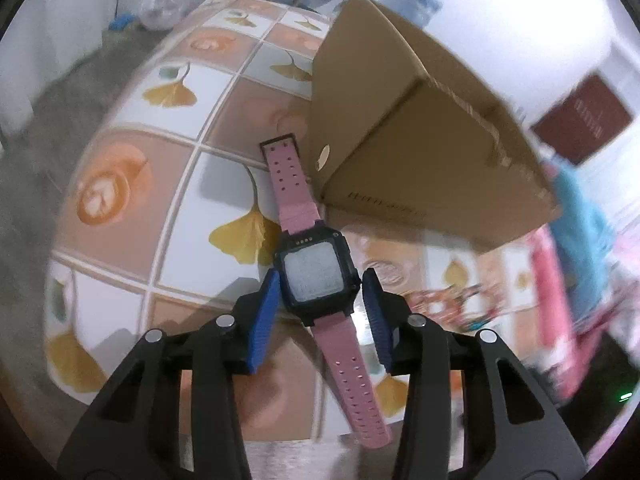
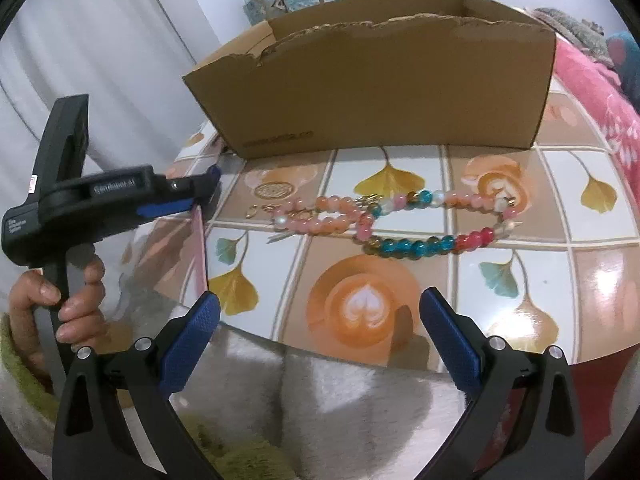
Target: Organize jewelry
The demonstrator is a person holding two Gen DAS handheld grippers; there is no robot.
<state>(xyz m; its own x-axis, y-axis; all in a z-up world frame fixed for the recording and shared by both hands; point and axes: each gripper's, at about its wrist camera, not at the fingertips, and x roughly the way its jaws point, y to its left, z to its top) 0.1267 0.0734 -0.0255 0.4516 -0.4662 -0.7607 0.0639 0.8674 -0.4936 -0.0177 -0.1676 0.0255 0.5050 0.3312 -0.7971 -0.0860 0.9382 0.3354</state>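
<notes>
A watch (image 1: 313,270) with a black square case and a pink strap lies flat on the patterned tablecloth, one strap end touching the cardboard box (image 1: 400,120). My left gripper (image 1: 321,280) straddles the case; its blue pads sit close on both sides, with a thin gap on the right. In the right wrist view a hand holds this left gripper (image 2: 214,179) at the table's left edge. A long string of pink, orange, blue and red beads (image 2: 400,220) lies in front of the box (image 2: 380,92). My right gripper (image 2: 319,298) hangs wide open and empty over the near table edge.
Small gold rings and charms (image 2: 264,209) lie left of the beads. The open-topped box has a torn front rim. The ginkgo-and-coffee tablecloth (image 2: 360,312) curves off at the near edge. Pink fabric (image 2: 592,92) lies to the right.
</notes>
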